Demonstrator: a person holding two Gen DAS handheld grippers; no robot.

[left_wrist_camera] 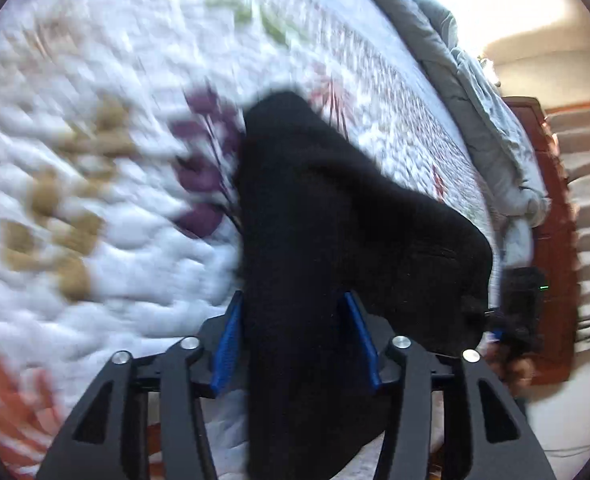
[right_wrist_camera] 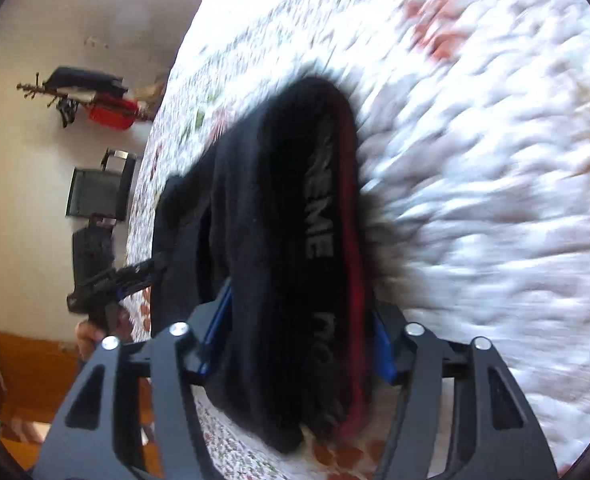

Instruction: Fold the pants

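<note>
The black pants (left_wrist_camera: 315, 220) hang bunched between the blue-padded fingers of my left gripper (left_wrist_camera: 295, 308), which is shut on them above the bed. In the right wrist view the pants (right_wrist_camera: 263, 208) show a red stripe and grey lettering on the waistband. My right gripper (right_wrist_camera: 299, 304) is shut on that waistband. The left gripper also shows in the right wrist view (right_wrist_camera: 107, 280), holding the other end of the cloth. The right gripper shows at the right in the left wrist view (left_wrist_camera: 519, 304). Both views are blurred by motion.
A white quilted bedspread (left_wrist_camera: 95, 80) with floral prints lies under the pants. A grey duvet (left_wrist_camera: 475, 92) is heaped along the far edge. A wooden bed frame (left_wrist_camera: 551, 200) stands at the right. A coat rack (right_wrist_camera: 83, 96) hangs on the wall.
</note>
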